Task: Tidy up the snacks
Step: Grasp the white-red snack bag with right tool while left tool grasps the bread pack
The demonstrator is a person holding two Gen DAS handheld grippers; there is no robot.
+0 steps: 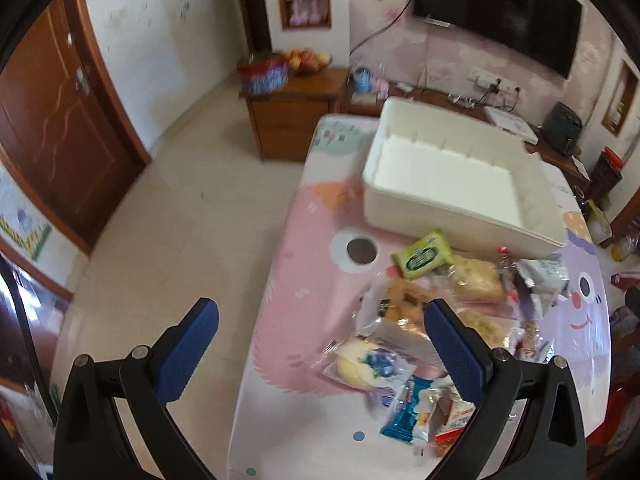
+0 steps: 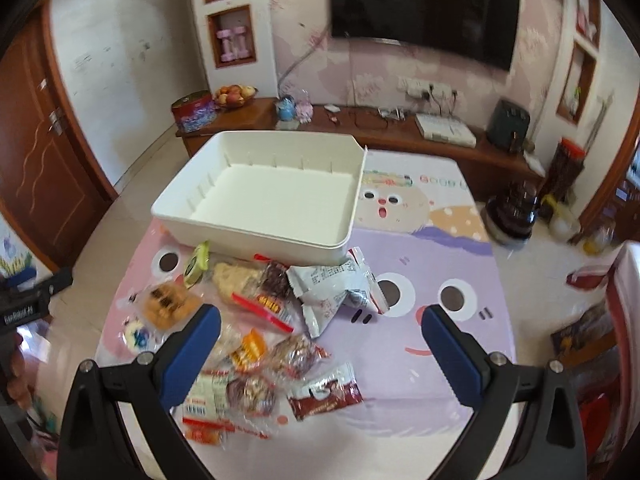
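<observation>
Both the left gripper (image 1: pixel 321 344) and right gripper (image 2: pixel 321 350) are held wide apart, nothing grabbed, so basically nothing's been sorted yet: snacks (image 2: pixel 276 320) are piled at 6 o'clock of the bare white bin (image 2: pixel 340 216).

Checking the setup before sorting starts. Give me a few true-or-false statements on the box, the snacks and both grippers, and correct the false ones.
1. The white box has snacks in it. False: it is empty.
2. The snacks lie loose on the table, in front of the box. True.
3. The left gripper is shut on a packet. False: its jaws are open and hold nothing.
4. The right gripper is open. True.
5. The green packet lies near the box's front wall. True.
6. The box has a lid on. False: it is open-topped, with no lid in view.
</observation>
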